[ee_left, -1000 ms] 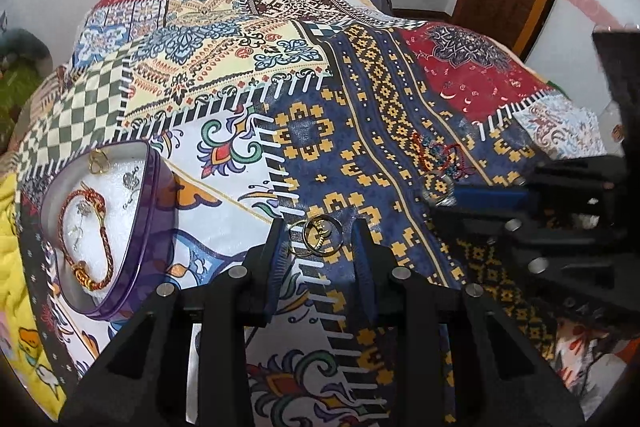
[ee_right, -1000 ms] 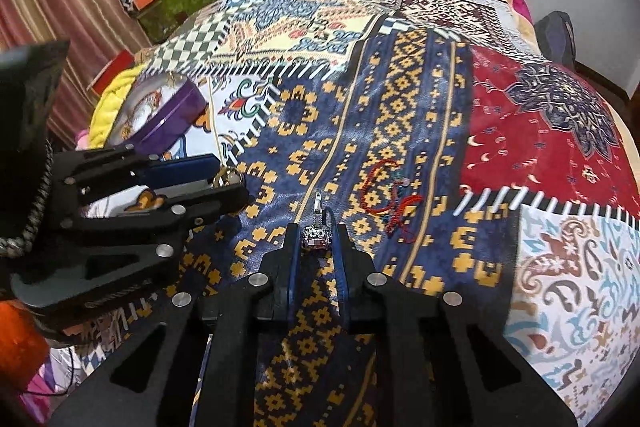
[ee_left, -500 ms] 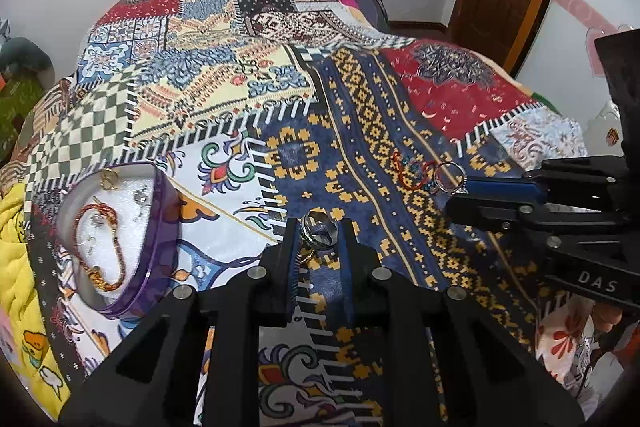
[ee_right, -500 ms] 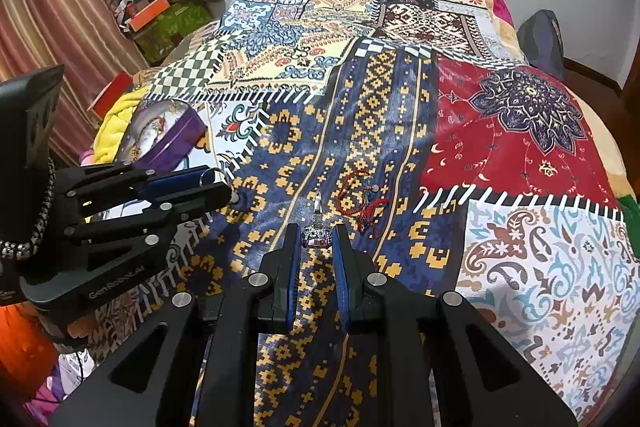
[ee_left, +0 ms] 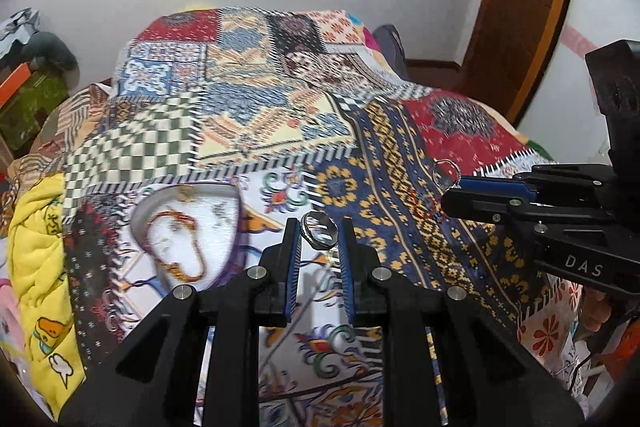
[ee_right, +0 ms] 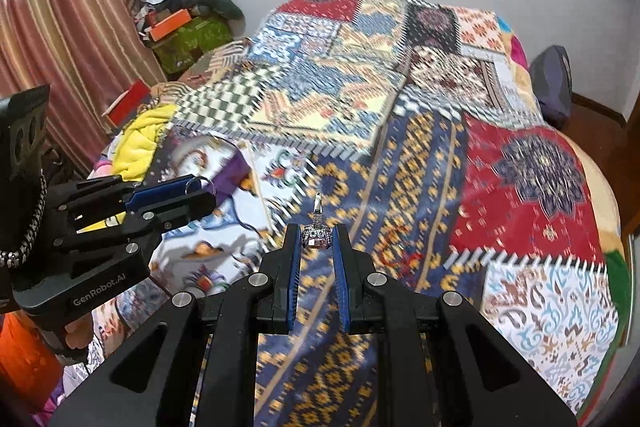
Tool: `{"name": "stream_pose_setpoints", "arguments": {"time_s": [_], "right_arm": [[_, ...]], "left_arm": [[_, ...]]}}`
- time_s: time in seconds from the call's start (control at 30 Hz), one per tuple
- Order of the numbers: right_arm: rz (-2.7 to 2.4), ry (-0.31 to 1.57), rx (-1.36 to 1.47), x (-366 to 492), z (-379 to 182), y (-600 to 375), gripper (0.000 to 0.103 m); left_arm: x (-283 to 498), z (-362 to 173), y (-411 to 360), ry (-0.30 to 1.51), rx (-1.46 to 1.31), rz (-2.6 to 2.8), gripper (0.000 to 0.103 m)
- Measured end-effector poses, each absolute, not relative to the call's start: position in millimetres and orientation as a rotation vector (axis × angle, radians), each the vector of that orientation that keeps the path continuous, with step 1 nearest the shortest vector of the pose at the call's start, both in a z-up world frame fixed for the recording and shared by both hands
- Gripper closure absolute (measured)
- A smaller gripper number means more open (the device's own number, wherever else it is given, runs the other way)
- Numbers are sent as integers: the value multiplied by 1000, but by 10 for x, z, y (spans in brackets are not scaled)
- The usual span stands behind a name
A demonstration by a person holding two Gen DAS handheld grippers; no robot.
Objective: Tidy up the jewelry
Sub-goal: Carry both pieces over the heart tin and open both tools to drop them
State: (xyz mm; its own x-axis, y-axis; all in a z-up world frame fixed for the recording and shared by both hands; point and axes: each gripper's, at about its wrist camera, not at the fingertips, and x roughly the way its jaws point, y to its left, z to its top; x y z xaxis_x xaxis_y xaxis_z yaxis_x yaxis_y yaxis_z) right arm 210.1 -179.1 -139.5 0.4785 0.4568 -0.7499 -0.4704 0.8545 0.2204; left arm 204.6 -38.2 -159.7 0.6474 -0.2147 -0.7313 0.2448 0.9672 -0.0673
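My left gripper (ee_left: 319, 235) is shut on a silver band ring (ee_left: 319, 235), held above the patchwork bedspread. Just to its left lies a purple heart-shaped box (ee_left: 236, 227) with a white lining; a red-and-gold bracelet (ee_left: 176, 247) and small pieces rest inside it. My right gripper (ee_right: 317, 238) is shut on a jewelled silver ring (ee_right: 317, 238), whose hoop sticks up past the fingertips. A red cord bracelet (ee_right: 398, 251) lies on the blue-and-gold panel to the right of it. In the right wrist view the left gripper (ee_right: 200, 189) shows with its ring, beside the purple box (ee_right: 232, 171).
The patchwork bedspread (ee_right: 520, 187) covers the whole bed. A yellow blanket (ee_left: 36, 227) is bunched at its left edge. Boxes and clothes (ee_right: 180, 23) are piled by the striped curtain. A wooden door (ee_left: 524, 7) stands at the right, and a dark bag (ee_right: 554, 83) rests against the wall.
The left gripper closed on the silver ring and lifted it off the bedspread. Both grippers have risen and drawn back, the right one still holding its jewelled ring.
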Motion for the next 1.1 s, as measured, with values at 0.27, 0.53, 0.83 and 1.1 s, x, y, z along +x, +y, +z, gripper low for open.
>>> {"name": "stream_pose_setpoints", "arguments": {"time_s": [0.27, 0.53, 0.83, 1.1], "right_arm": [[625, 884, -28, 2100, -1286, -1431, 89], [693, 890, -37, 2173, -1313, -1040, 89], [743, 904, -64, 2291, -1423, -752, 89], [778, 941, -108, 2348, -1606, -542, 89]], "left_arm": [[1958, -1488, 70, 791, -17, -193, 86], [1907, -1456, 547, 764, -68, -117, 86], [2036, -1549, 792, 768, -102, -106, 86], [2203, -1704, 761, 788, -109, -142, 86]]}}
